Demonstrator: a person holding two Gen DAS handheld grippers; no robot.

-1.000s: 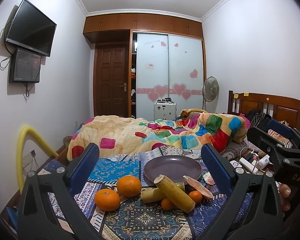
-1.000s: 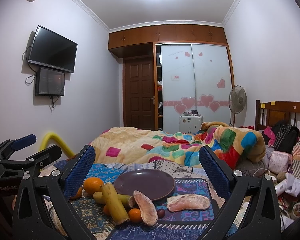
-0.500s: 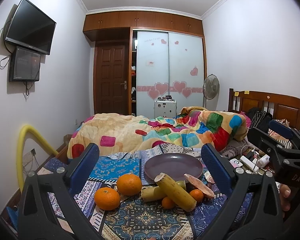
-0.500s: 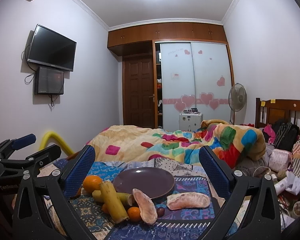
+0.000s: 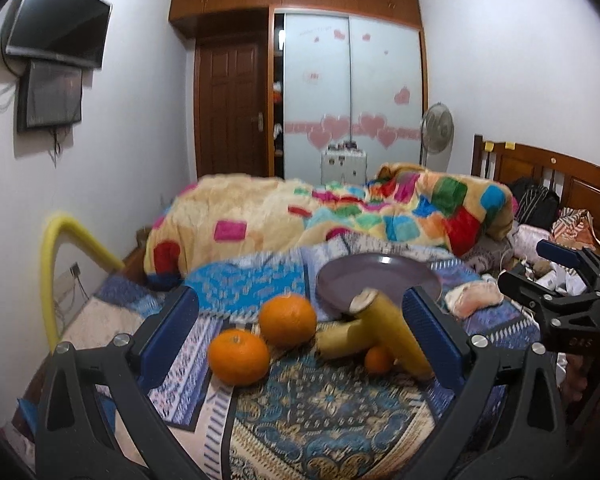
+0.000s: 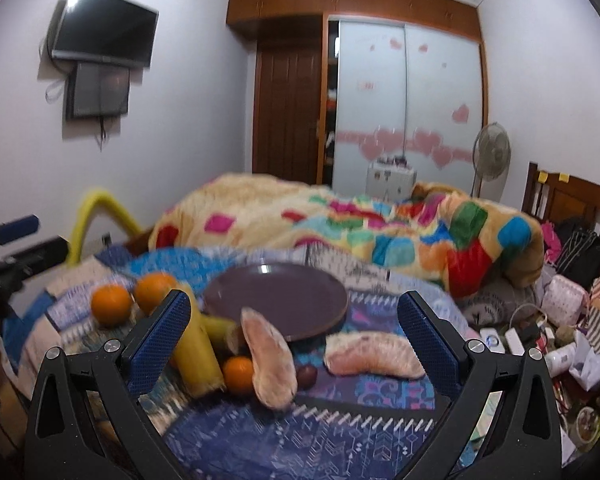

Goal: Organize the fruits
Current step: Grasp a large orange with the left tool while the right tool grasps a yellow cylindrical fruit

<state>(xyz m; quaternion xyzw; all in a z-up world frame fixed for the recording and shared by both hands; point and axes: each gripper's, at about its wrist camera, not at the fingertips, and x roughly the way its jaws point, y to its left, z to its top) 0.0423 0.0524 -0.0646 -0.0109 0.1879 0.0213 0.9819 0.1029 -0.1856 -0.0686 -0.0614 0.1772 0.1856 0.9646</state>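
Note:
A dark purple plate (image 6: pixel 276 300) (image 5: pixel 376 278) rests on a patterned blue cloth. In front of it lie two large oranges (image 5: pixel 239 356) (image 5: pixel 287 320), two yellow sugarcane pieces (image 5: pixel 396 334) (image 6: pixel 196 356), a small orange (image 6: pixel 238 374) and two peeled pomelo segments (image 6: pixel 270 364) (image 6: pixel 374 356). A small dark fruit (image 6: pixel 306 376) sits between the segments. My left gripper (image 5: pixel 300 340) is open, just short of the oranges. Open too is my right gripper (image 6: pixel 292 344), facing the pomelo segments. Nothing is held by either.
A bed with a colourful quilt (image 6: pixel 340 224) lies behind the cloth. Clutter of bottles and bags (image 6: pixel 560 320) fills the right side. A yellow foam tube (image 5: pixel 60 248) curves up at the left. A fan (image 6: pixel 492 152) and wardrobe stand at the back.
Both grippers have moved forward and tipped down toward the fruit, so the fruit and plate look larger and nearer. Nothing was grasped or shifted.

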